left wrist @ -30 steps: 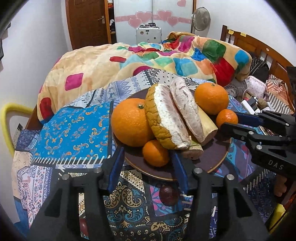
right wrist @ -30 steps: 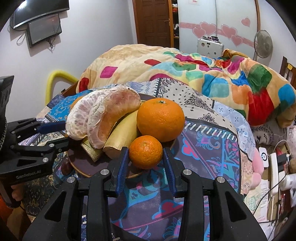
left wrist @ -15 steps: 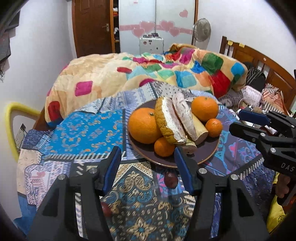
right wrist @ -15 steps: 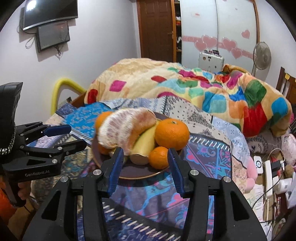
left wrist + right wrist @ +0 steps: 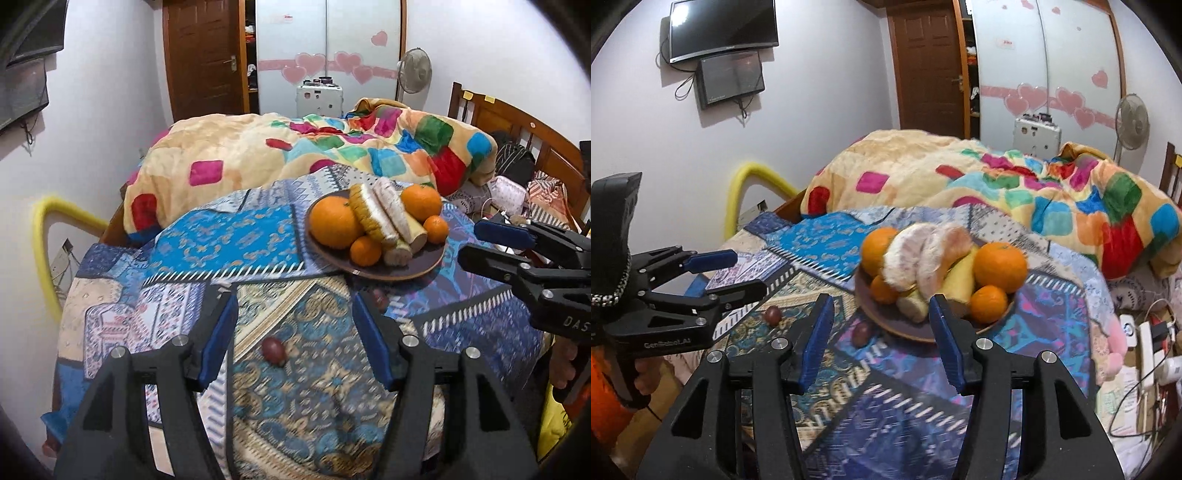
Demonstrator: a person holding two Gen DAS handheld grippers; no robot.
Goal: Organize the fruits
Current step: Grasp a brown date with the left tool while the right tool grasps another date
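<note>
A dark brown plate [image 5: 424,266] [image 5: 908,330] on the patterned cloth holds oranges [image 5: 334,227] [image 5: 1000,266], pomelo pieces [image 5: 373,216] [image 5: 925,258] and a pale yellow fruit piece [image 5: 958,280]. Two small dark red fruits lie loose on the cloth, one near the plate [image 5: 379,298] [image 5: 861,333] and one nearer me [image 5: 274,350] [image 5: 773,314]. My left gripper [image 5: 295,341] is open and empty, above the cloth short of the plate; it also shows in the right wrist view [image 5: 733,271]. My right gripper [image 5: 881,339] is open and empty, to the plate's right [image 5: 491,243].
The patterned cloth [image 5: 221,251] covers a table in front of a bed with a colourful quilt [image 5: 295,155]. A yellow padded rail [image 5: 40,236] stands at the left. A wooden headboard [image 5: 517,125], cables and a power strip [image 5: 1145,339] lie at the right.
Both grippers have pulled back from the plate and opened wider. The plate and fruits now look smaller and farther. A second loose dark fruit has come into view.
</note>
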